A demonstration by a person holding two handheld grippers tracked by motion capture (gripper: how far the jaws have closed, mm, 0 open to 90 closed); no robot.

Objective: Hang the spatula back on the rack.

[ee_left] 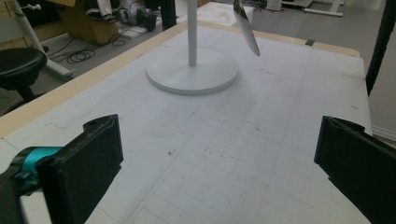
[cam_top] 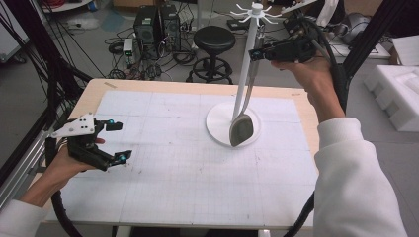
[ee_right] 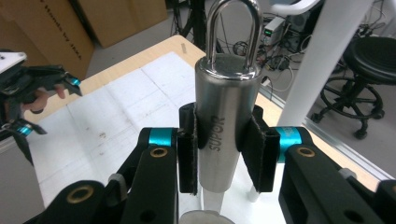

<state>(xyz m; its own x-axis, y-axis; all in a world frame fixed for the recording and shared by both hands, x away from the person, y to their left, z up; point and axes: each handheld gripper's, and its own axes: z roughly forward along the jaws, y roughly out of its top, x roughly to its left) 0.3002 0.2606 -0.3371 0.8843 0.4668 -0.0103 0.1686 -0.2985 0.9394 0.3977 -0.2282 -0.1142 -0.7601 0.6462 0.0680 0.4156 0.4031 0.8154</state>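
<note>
From above, a steel ladle is seen held up by the right gripper, gripped high on the handle; its bowl hangs just over the round base of a white rack, beside the pole. The hooks at the rack's top are seen just above the gripper. The left gripper is held low at the table's left edge, jaws spread wide, nothing between them.

In the left gripper view, both black jaws are seen far apart and empty over the gridded mat. Beyond them the base and pole are seen, with the ladle's bowl hanging edge-on, clear of the mat.

In the right gripper view, the handle is seen clamped between the pads, jaws closed tight on it. A hanging loop is seen at the handle's end. The ladle is judged stiff, fairly heavy at the bowl, and slippery: polished metal on a round shaft may twist in the grip. The hold just below the loop is judged sound, as the loop is left free for a hook.
</note>
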